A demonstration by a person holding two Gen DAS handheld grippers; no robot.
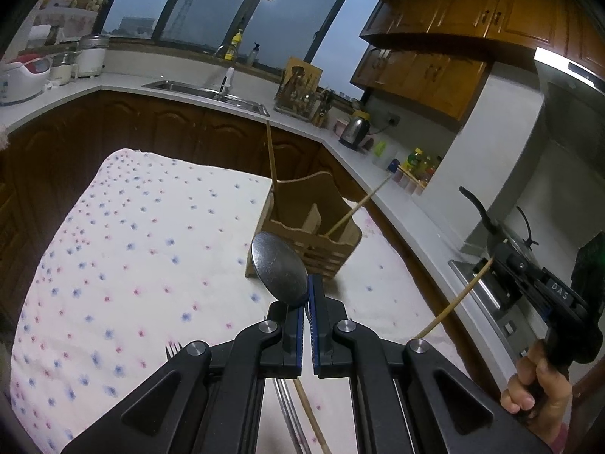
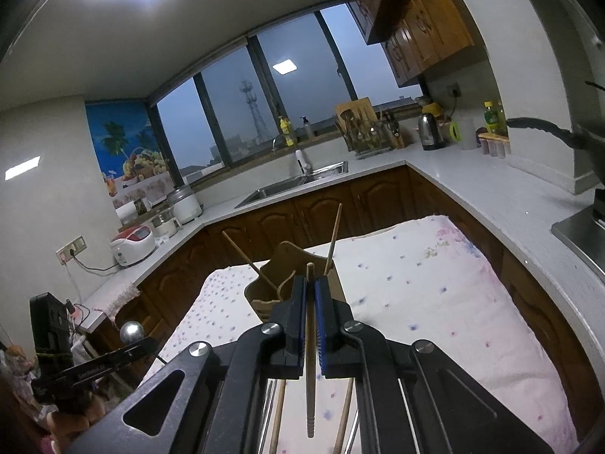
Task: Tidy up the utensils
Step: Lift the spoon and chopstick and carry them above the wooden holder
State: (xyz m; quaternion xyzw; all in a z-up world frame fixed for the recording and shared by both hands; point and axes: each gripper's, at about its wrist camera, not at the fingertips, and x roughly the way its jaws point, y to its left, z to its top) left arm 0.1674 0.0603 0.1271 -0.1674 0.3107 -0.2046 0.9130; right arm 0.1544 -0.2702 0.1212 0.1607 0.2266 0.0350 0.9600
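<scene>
My left gripper [image 1: 307,295] is shut on a metal spoon [image 1: 279,268], bowl up, above the floral cloth and just short of the wooden utensil holder [image 1: 317,234]. Two wooden chopsticks [image 1: 273,159] stand in the holder. My right gripper [image 2: 310,291] is shut on a wooden chopstick [image 2: 310,355], held upright close to the holder [image 2: 280,283]. In the left wrist view the right gripper [image 1: 495,257] shows at the right with its chopstick [image 1: 450,302]. A fork [image 1: 173,349] and more utensils [image 1: 291,412] lie on the cloth under my grippers.
The cloth-covered table [image 1: 124,234] stands in a kitchen. A counter [image 2: 472,185] with sink [image 2: 298,183], kettle [image 2: 429,132], bottles and rice cookers [image 2: 132,246] runs around it. A stove with a pan [image 1: 503,238] is to the right.
</scene>
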